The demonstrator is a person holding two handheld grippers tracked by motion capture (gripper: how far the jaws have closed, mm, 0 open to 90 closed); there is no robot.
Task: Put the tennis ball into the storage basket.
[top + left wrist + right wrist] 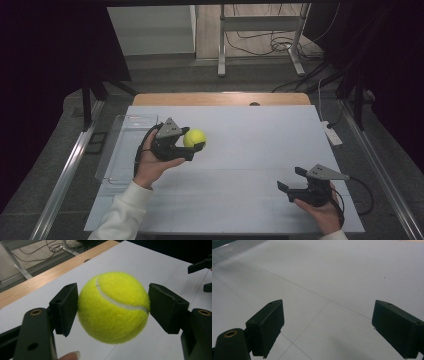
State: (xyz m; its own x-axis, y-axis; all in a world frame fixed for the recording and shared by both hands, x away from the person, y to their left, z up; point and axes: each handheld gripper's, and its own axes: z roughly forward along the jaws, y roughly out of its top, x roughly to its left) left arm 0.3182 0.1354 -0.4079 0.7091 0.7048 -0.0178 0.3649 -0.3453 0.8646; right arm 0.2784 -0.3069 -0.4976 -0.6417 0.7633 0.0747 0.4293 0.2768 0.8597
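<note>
Right now my left gripper (196, 145) is clamped on the fuzzy yellow-green tennis ball (194, 138), one black pad pressed against each side of it. In the left gripper view the ball (113, 307) sits squarely between the pads (65, 307), its white curved seam running across the face from about 11 o'clock down to 3 o'clock, and it hangs clear of the white tabletop (140, 262) beneath it.

From the high view, I hold the ball above the tabletop (250, 140) at roughly 10 o'clock from the board's centre. Just beside my left hand (152, 167), at its 9 o'clock, a clear rectangular plastic tray (116, 131) lies on the tabletop's left edge.

My right gripper (291, 179) is low at about 4 o'clock on the tabletop, well apart from the ball. Its jaws stand wide with nothing between them; the right gripper view looks past them onto bare white surface (332, 272) crossed by thin seam lines.
</note>
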